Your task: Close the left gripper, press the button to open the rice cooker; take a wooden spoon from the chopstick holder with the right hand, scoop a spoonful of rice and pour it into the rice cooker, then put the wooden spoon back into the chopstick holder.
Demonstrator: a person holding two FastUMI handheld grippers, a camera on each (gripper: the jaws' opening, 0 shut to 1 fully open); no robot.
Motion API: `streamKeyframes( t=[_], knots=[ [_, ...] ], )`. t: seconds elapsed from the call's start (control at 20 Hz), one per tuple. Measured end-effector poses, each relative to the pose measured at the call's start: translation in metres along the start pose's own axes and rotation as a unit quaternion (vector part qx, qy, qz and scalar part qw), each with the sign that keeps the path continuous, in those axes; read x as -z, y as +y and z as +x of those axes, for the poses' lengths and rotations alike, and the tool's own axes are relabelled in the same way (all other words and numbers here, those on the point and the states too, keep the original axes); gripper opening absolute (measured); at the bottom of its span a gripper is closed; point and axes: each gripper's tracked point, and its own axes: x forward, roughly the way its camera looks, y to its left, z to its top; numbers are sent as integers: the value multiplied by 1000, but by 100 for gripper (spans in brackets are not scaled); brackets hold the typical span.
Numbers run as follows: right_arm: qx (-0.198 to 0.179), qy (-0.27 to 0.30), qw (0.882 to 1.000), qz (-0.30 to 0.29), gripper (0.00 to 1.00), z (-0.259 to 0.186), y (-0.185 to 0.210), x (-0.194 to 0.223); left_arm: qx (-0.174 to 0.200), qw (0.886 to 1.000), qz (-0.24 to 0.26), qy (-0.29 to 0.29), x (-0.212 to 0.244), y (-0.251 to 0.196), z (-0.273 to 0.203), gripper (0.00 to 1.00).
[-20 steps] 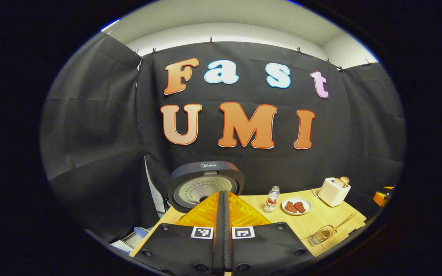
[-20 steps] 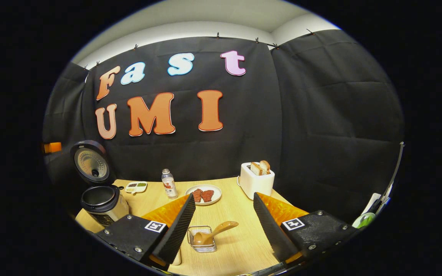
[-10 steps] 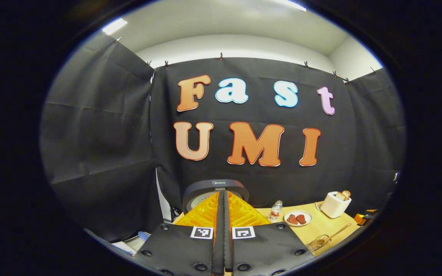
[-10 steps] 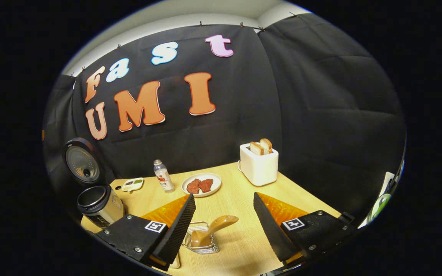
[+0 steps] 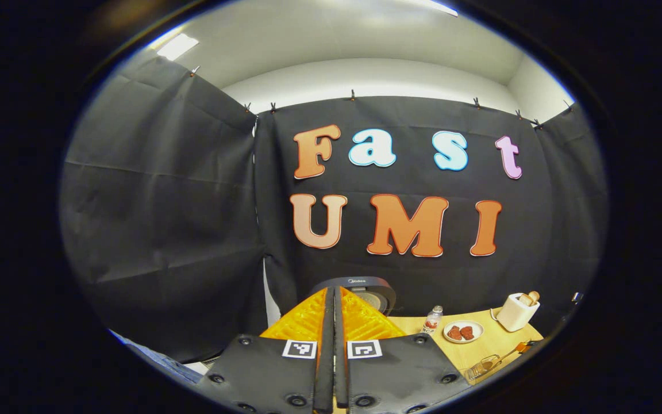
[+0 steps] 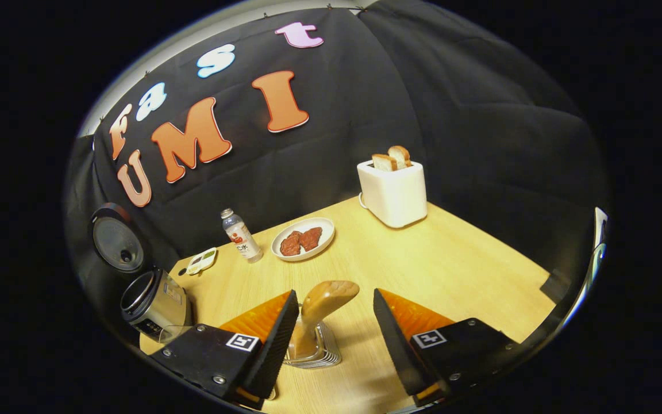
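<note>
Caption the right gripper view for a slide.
Right gripper, jaws open, straddles the wooden spoon standing in its wire holder; rice cooker open at left.

Wooden spoon (image 6: 319, 310) in chopstick holder (image 6: 315, 352) (rice cooker (image 6: 150, 302) far left).
</note>
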Motion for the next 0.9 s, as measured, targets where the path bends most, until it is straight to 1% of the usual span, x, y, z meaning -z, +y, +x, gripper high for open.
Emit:
streamKeyframes(
  t=[0.05,0.1,0.15,0.2,0.25,0.35,0.45,0.55,0.6,0.65,0.7,0.8,0.9],
  knots=[
    [-5,6,1000,7,78,2,2,3,0,1000,-1,2,0,-2,-3,18],
    [-11,11,1000,14,73,3,4,5,-1,1000,-3,4,0,-1,-7,31],
    [-16,12,1000,23,70,4,6,5,-5,1000,-2,5,2,0,-4,44],
    [-21,13,999,33,63,5,8,3,-15,1000,2,5,4,4,-6,44],
    [-25,13,999,42,59,5,10,1,-12,1000,4,6,4,3,-9,44],
    [-31,16,998,50,41,6,13,1,-14,1000,6,6,4,3,-8,59],
    [-43,20,997,57,39,4,14,0,-13,1000,2,5,4,4,-9,74],
    [-62,24,995,74,34,3,25,-1,-14,1000,2,6,7,6,-5,81],
    [-71,23,994,82,28,3,32,-1,-17,1000,6,7,11,8,-4,85],
    [-75,23,994,81,25,1,36,-2,-19,1000,10,9,11,11,-4,89],
    [-73,18,995,71,18,3,37,-1,-16,1000,10,11,12,12,-4,93],
    [-77,15,995,56,13,3,45,-4,-10,1000,4,12,12,13,-3,100],
    [-77,3,996,47,10,-3,55,-15,-5,1000,-2,12,12,18,1,100]
  ],
)
